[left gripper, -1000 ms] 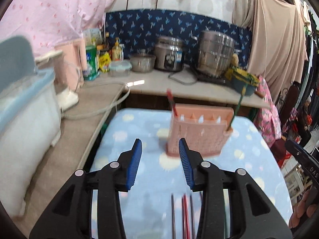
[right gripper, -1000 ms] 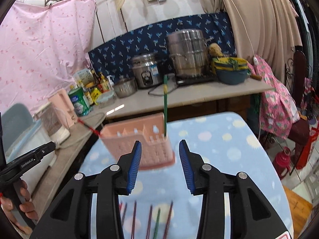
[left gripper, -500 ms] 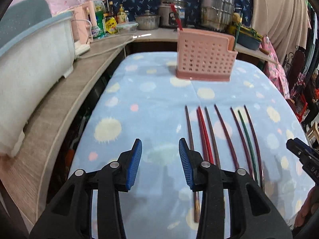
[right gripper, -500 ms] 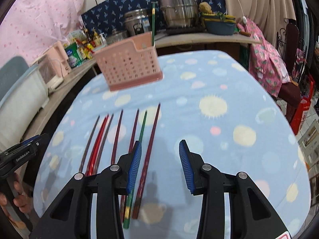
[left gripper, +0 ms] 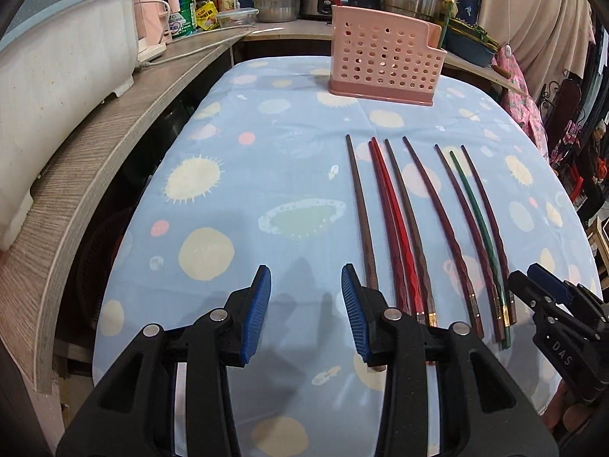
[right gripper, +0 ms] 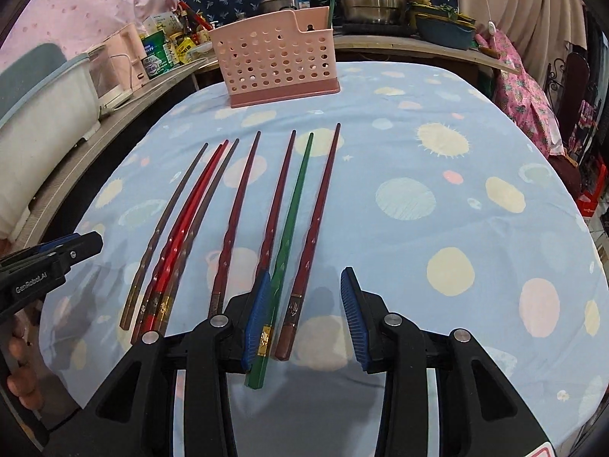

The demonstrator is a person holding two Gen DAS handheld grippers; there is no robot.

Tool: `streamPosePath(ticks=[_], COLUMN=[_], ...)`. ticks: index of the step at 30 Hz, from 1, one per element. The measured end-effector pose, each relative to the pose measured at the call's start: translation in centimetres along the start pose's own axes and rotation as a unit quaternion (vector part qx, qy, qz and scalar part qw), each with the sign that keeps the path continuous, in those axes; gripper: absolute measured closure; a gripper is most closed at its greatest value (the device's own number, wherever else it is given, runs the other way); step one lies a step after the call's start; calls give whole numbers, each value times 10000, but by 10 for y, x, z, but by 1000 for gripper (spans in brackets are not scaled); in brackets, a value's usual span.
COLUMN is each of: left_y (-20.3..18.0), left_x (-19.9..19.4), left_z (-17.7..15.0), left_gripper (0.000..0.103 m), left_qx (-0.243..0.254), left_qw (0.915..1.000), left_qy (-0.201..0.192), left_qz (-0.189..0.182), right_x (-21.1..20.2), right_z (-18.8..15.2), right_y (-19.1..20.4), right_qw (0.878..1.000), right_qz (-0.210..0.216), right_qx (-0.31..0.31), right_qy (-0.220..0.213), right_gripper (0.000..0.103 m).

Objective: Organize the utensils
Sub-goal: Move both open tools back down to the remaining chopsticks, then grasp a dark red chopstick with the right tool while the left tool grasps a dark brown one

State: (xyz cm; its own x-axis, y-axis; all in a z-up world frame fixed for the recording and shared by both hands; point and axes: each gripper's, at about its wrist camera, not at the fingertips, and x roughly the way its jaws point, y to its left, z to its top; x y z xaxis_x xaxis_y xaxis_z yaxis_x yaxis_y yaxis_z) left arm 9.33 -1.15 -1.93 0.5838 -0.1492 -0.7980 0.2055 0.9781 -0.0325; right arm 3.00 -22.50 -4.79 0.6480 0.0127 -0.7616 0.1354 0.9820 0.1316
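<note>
- Chopsticks, eight long thin lacquered sticks in dark brown, red, maroon and one green (right gripper: 293, 236), lie side by side on the pale blue spotted tablecloth (right gripper: 437, 160), filling the lower left and centre of the right wrist view, thick ends toward us.
- Across the cloth, at the upper centre of that view, stands the pink perforated plastic holder (right gripper: 278, 64), with a green stick and a red one already upright in it.
- We judge the sticks light, stiff and glossy, so likely to slip or roll; the thicker carved butt ends with gold bands look like the surest place to pinch.
- Our right gripper (right gripper: 304, 320) has its blue pads apart and closing, straddling the butts of the green stick and the maroon stick at the row's right edge (right gripper: 316, 213); neither is pinched yet.
- Our left gripper (left gripper: 304, 312) stands apart over bare cloth, just left of the leftmost brown stick (left gripper: 361, 213), holding nothing.
</note>
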Motion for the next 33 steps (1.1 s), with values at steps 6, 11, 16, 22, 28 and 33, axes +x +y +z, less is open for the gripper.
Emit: streamPosePath(ticks=[6, 11, 16, 22, 28, 33], left_y=[1, -3, -6, -11, -17, -23], left_x=[0, 1, 2, 0, 4, 7], left_z=[-5, -9, -11, -13, -18, -24], left_gripper=[66, 65, 65, 51, 51, 51], left_qx=[-37, 14, 30, 76, 126, 199], left_qw=[10000, 9999, 9998, 9998, 9994, 9989], left_qy=[68, 104, 153, 119, 238, 324], left_qz=[-50, -86, -122, -162, -227, -282], right_x=[2, 7, 6, 3, -1, -4], right_z=[-2, -7, -8, -12, -17, -21], right_y=[-2, -3, -3, -9, -15, -17], right_qw=[10000, 9999, 9999, 9999, 9998, 9998], right_qz=[-48, -63, -88, -132, -109, -91], right_qx=[23, 15, -20, -9, 111, 139], right_qy=[35, 124, 97, 86, 95, 98], right_gripper=[75, 79, 80, 90, 96, 96])
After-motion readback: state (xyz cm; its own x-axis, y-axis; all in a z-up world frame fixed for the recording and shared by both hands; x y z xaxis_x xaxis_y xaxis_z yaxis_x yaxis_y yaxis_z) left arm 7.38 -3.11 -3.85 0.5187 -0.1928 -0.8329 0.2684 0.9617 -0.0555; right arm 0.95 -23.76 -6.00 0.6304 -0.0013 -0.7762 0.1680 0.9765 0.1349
